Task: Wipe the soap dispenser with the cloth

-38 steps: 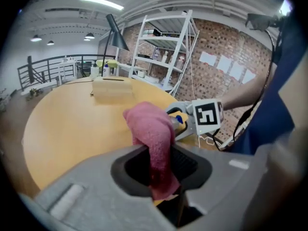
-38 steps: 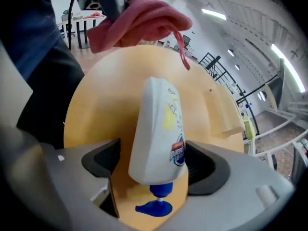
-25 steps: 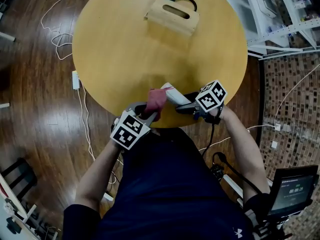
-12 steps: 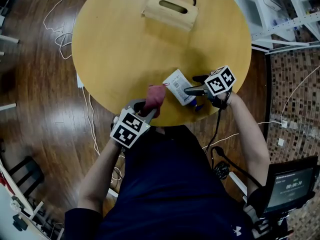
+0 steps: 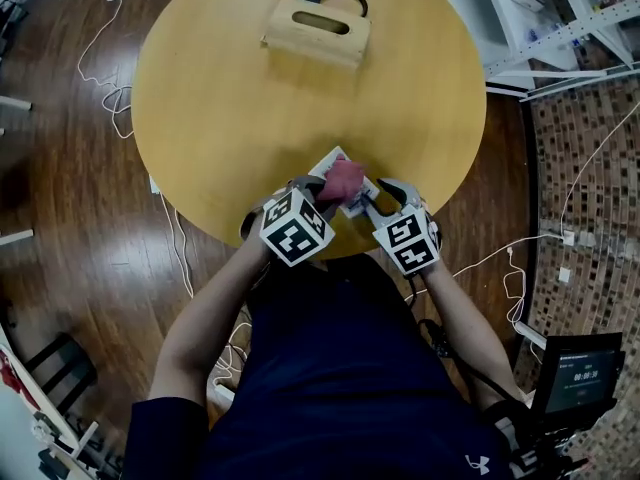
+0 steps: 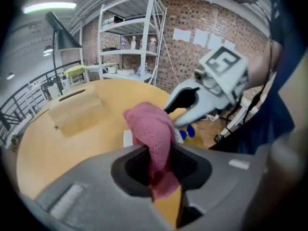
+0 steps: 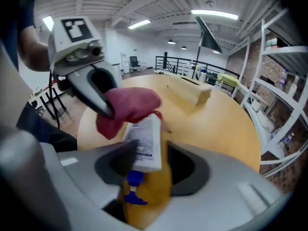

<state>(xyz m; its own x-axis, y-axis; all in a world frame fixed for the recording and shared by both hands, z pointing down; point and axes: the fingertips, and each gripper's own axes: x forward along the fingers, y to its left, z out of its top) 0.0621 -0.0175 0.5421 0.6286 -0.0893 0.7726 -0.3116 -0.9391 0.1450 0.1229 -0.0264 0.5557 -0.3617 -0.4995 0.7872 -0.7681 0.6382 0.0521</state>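
Round yellow wooden table on a dark plank floor, w/ a pale wooden slotted box at the far side; brick wall & white metal shelving behind. Change vs half a sec ago: then the white plastic soap dispenser lay flat on the table near the front edge. The right tongs were just beside it & the pink terry cloth was held off to the left, clear of it. Now both tongs have come together over the front edge & the cloth sits on the dispenser's far end. The right tongs' jaws have just been closing w/ the bottle btwn them. They look clamped on its lower body just ahead of the blue pump; it's blurred there, so the grip is prob. firm, not certain. Left tongs are closed tight on the cloth, one fold pinched btwn the jaws & the rest bunched out past the tips. For the task: dispenser is steadied & cloth is in contact, i.e. a wiping stroke looks ready or just starting. Dispenser runs out from the right tongs, pump end nearest them, far end under the cloth brought in from the left. The 2 sets of tips are near each other, not touching. Can't tell whether the bottle rests on the table or is lifted just off it.
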